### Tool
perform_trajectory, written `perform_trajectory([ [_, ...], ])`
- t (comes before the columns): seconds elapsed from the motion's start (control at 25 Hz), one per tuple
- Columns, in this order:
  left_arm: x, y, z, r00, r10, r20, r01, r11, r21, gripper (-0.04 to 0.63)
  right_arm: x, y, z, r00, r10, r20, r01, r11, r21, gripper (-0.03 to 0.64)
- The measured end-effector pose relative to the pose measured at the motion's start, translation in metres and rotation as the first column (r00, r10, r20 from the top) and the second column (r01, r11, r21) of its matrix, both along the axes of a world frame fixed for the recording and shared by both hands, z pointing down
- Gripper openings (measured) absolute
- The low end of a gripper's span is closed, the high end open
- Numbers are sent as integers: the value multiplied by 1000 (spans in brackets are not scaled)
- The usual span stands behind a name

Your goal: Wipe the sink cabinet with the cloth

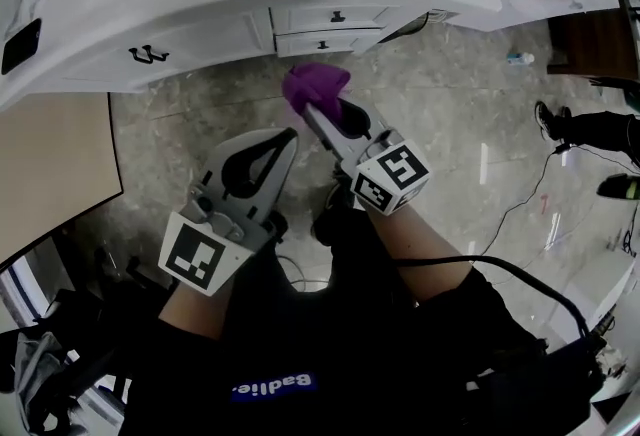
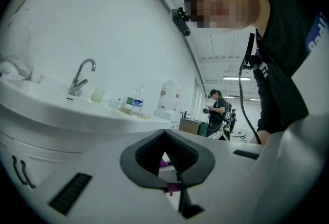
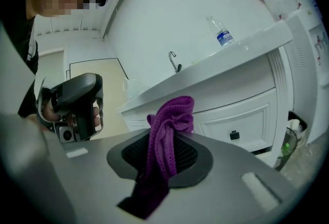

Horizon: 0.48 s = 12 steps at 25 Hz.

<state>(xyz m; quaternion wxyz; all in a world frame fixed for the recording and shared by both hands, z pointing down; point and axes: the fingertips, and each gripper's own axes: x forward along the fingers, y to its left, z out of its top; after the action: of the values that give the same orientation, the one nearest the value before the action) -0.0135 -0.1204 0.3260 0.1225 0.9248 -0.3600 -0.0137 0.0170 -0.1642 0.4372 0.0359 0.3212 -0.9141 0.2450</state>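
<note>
Between closed R tongs [image 3: 167,142]: cloth [image 3: 172,114]

Bright even indoor light, strong fisheye vignetting in claw views, blurred near foregrounds

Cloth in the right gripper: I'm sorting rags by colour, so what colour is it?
The cloth is purple, seen best in the right gripper view.
</note>
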Motion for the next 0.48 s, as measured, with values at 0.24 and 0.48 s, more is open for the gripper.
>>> perform_trajectory([
  [0.24,-18,-27,73,998,-62,14,62,998,14,-11,-14,-56,30,999,9,42,-12,996,89,80],
  [0.48,-14,-51,134,998,-57,18,56,997,52,-11,-24,-107,40,999,11,51,-22,975,223,80],
])
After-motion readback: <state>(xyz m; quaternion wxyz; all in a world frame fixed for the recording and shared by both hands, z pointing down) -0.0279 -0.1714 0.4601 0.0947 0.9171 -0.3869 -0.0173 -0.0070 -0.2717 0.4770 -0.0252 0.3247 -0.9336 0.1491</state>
